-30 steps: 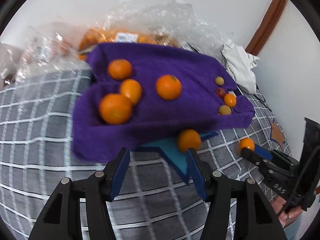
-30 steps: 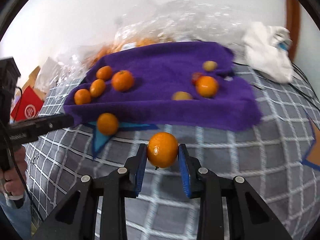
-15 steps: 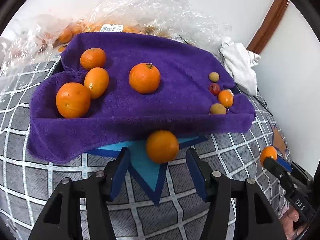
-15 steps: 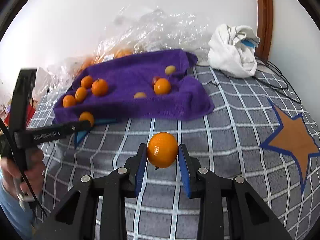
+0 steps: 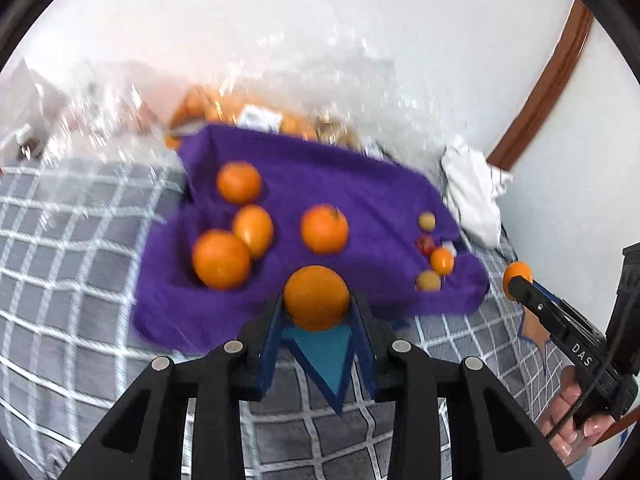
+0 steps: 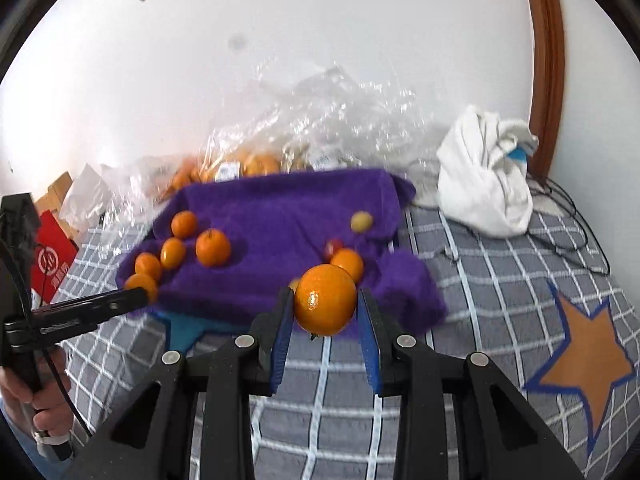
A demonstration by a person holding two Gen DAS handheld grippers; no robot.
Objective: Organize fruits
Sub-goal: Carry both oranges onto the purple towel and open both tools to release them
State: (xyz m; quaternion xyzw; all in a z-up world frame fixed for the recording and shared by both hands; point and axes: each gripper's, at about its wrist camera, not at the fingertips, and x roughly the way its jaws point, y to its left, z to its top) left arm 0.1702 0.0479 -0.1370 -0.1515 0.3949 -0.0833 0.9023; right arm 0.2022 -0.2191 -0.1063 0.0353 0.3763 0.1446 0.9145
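Note:
My left gripper (image 5: pixel 316 308) is shut on an orange (image 5: pixel 316 297), held just in front of the purple towel (image 5: pixel 360 184). My right gripper (image 6: pixel 325 312) is shut on another orange (image 6: pixel 325 299), held above the checked bedcover near the towel's front edge (image 6: pixel 280 208). On the towel's left side lie several oranges (image 5: pixel 221 258), with one more near the middle (image 5: pixel 324 229). On its right side lie small fruits: yellow ones (image 5: pixel 426 221), a red one (image 5: pixel 425 244) and a small orange one (image 5: pixel 441 261). The right gripper also shows in the left wrist view (image 5: pixel 518 276).
A clear plastic bag with more oranges (image 6: pixel 256 164) lies behind the towel. A white cloth bundle (image 6: pixel 486 176) sits at the right by a wooden door frame (image 6: pixel 546 60). The grey checked bedcover (image 6: pixel 500 280) has an orange star (image 6: pixel 584 360). A red box (image 6: pixel 50 258) stands at the left.
My left gripper has closed on the orange that lay on the blue star in front of the towel and lifted it. My right gripper, still holding its orange, has moved toward the towel.

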